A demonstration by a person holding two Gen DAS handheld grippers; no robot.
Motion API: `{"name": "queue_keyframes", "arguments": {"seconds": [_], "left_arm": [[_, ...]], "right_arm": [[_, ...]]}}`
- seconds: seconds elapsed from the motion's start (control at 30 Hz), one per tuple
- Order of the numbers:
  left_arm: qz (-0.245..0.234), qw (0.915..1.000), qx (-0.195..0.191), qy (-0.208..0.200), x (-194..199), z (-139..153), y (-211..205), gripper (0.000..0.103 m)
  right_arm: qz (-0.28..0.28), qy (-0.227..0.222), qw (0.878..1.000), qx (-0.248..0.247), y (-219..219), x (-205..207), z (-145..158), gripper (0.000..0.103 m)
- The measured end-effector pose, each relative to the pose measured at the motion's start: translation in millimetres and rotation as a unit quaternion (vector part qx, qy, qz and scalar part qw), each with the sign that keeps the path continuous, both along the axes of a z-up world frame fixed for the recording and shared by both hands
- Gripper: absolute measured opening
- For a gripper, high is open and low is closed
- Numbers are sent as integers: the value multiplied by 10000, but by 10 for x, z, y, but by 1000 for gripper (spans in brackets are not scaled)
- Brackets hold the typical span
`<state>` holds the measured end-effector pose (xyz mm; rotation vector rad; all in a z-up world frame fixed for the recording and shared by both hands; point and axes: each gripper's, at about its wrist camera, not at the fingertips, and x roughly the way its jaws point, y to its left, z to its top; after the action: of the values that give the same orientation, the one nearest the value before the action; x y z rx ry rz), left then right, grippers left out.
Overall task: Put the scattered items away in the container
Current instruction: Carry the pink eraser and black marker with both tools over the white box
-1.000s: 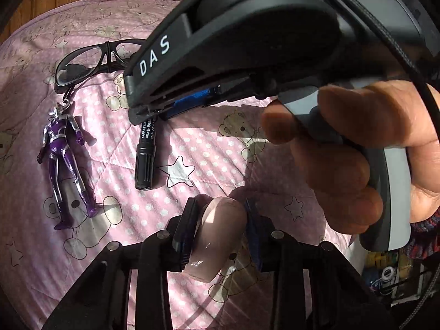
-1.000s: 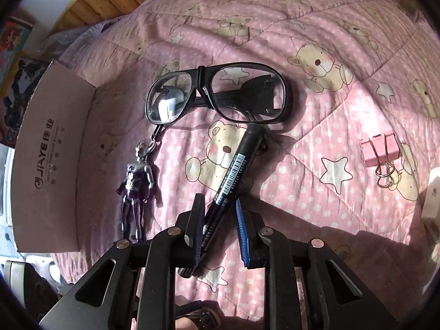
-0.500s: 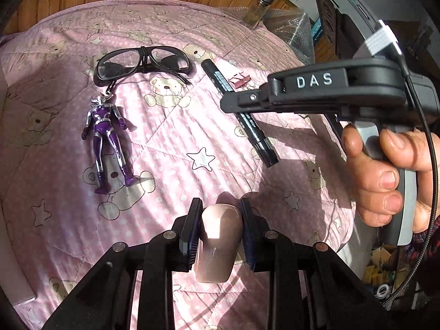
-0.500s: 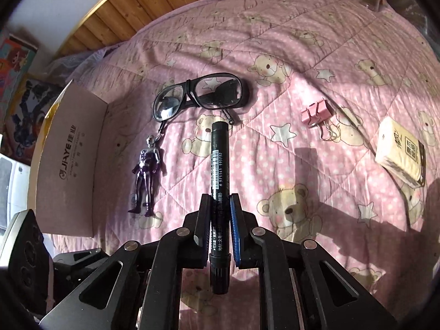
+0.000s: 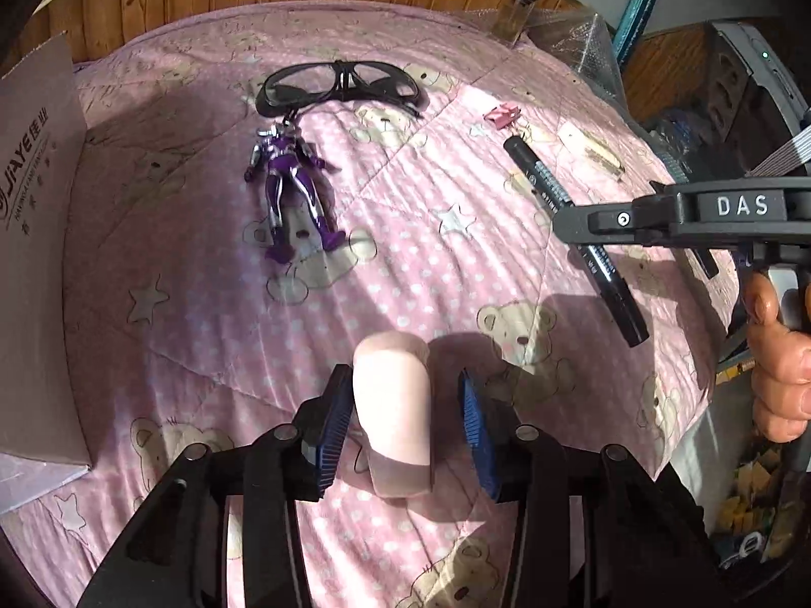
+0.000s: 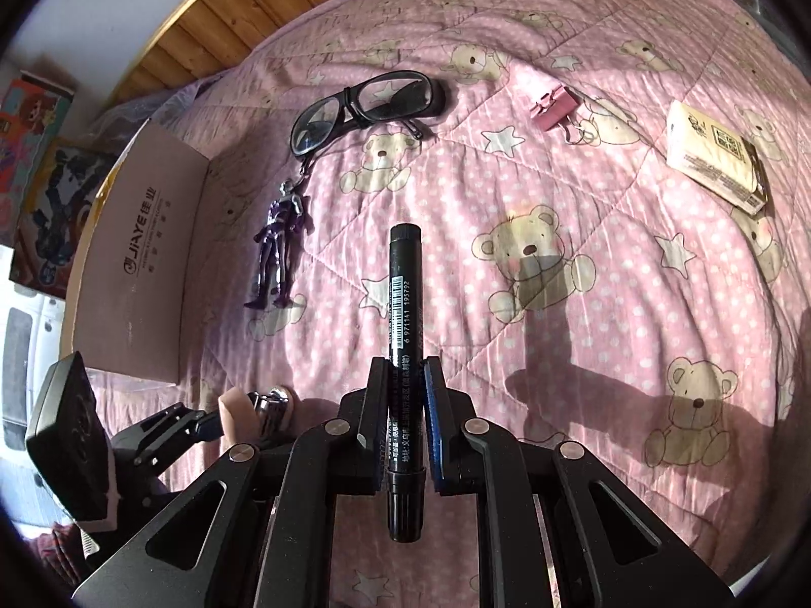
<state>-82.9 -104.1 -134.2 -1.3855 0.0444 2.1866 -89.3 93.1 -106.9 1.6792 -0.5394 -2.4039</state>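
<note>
Marker (image 6: 404, 354) has risen off the bedspread (image 6: 583, 192), clenched in the right gripper (image 6: 405, 420). Left gripper (image 5: 405, 425) has slackened around its pink bottle (image 5: 395, 405), one jaw now apart from it. Box (image 6: 147, 263) waits at the bed's left edge, so both loads look ready to carry there.

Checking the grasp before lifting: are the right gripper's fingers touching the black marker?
Touching. The right wrist view shows the right gripper with both pads pressed against the black marker, no gap either side.

The cardboard box (image 6: 137, 263) at the left carries the brand "JiAYE" with Chinese characters beside it. The black marker (image 6: 404, 354) bears a barcode numbered "6 971141 195792" and a line of Chinese print, while the right gripper (image 5: 674, 213) body reads "DAS" in white.
</note>
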Motion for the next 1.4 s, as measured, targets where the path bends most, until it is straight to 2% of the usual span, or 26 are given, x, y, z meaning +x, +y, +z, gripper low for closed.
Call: {"name": "queue_keyframes", "arguments": {"seconds": [0.03,0.07,0.2,0.57,0.77,1.07,1.4], "left_arm": [[7,10000,-7,-32,11,-7,-16,29],[10,10000,-9,-34,40,19,-43,27],[86,10000,-22,-11,104,105,-82,27],[211,9984,134,499,226,601,-95,27],[520,9960,328,642,305,877,-242,27],[1183,9857,824,878,366,1308,-703,27],[1597,9744,1212,1015,414,1577,-1166,27]], "right_arm": [[1,1,10000,-13,0,26,-5,13],[0,8,10000,-21,0,50,-4,13],[16,103,9999,-67,0,143,46,13],[66,384,9989,-267,-20,357,248,13],[192,392,9981,-440,-119,470,263,13],[625,690,9944,-493,-446,491,573,13],[1120,1086,9865,-504,-951,471,999,13]]}}
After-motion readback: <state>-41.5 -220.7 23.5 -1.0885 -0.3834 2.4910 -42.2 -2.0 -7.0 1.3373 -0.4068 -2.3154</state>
